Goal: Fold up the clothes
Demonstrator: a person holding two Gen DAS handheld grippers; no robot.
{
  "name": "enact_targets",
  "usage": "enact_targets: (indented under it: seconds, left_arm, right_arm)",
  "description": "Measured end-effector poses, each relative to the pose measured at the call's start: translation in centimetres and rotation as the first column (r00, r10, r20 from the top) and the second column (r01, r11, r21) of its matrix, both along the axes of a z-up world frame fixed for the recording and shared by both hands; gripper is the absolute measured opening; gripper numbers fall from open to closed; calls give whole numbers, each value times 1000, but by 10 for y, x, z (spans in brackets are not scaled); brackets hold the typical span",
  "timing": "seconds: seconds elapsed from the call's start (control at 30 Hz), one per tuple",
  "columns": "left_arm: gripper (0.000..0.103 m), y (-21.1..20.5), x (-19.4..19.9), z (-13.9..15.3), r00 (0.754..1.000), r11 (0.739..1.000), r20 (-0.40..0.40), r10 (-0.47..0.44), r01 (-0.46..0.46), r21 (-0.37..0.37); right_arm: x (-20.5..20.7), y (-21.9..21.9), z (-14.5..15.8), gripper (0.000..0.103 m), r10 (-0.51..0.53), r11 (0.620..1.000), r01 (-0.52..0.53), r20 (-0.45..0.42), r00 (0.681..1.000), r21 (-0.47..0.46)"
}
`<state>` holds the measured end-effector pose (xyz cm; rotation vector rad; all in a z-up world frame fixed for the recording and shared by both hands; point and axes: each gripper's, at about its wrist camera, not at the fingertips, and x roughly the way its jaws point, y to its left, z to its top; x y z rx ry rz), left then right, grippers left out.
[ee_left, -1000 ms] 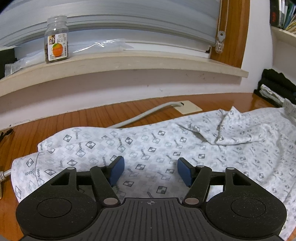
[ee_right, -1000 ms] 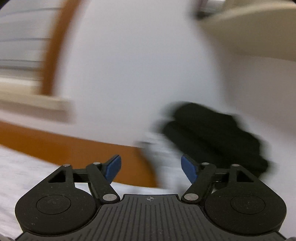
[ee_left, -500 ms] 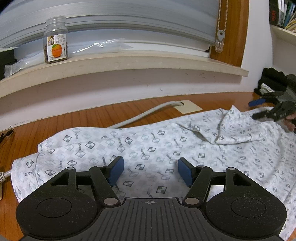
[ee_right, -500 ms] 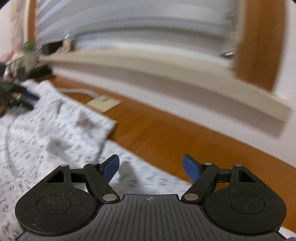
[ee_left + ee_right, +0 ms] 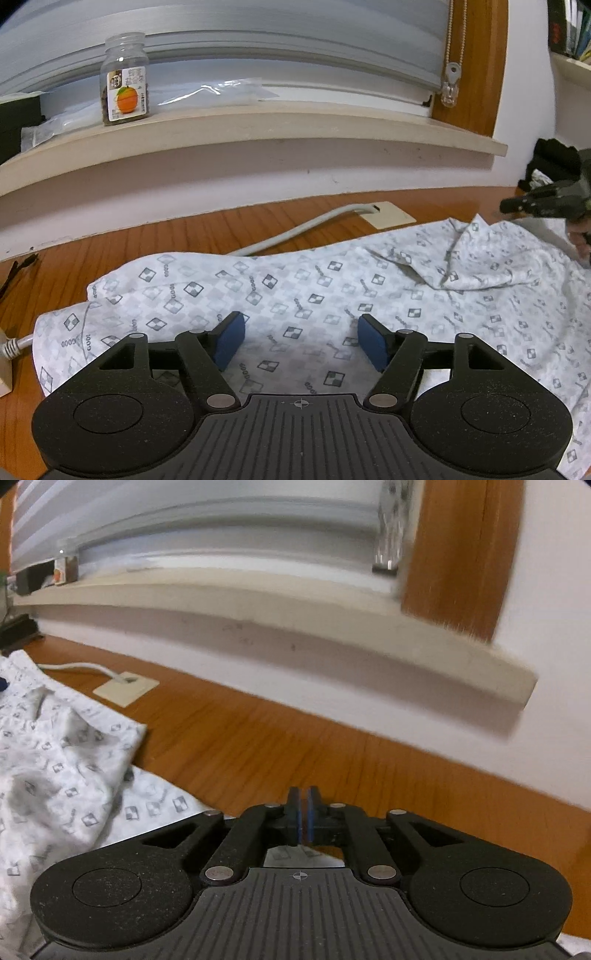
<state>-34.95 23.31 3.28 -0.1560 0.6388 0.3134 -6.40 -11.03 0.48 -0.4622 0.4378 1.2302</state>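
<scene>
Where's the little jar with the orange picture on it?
In the left wrist view, the jar stands upright on the windowsill, upper left, beside a clear plastic bag.

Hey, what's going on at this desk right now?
A person with two handheld grippers is starting to fold a white shirt with a grey checked print spread on the wooden desk. The left gripper hovers open over the shirt near one end. The right gripper has just been closing at the shirt's far edge; its blue pads look pressed together, though whether fabric is pinched is hidden.
</scene>
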Motion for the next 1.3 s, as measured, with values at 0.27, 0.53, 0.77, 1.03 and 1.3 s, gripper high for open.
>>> enact_targets:
  seconds: [0.27,0.53,0.77,1.03,1.3]
  left_arm:
    - [71,-1,2,-1,1000,1000,-8,1,-1,13]
    - [77,-4,3,0,1000,999,-18,11,-10,49]
    - [77,-2,2,-1,1000,999,-19,23,-22,37]
    - [78,-6,2,0,999,997,-13,31,-30,65]
    - [80,-37,22,25,993,998,121,-3,-4,56]
  right_arm:
    - [-91,29,26,53,287,958,-283,-96,953,50]
    - [-105,71,10,4,297,950,-305,-112,948,-60]
    - [-23,22,42,4,96,988,-70,-200,975,135]
    - [-19,-19,29,43,54,990,-34,-152,987,134]
    - [-57,-66,-5,67,137,989,-116,-248,959,96]
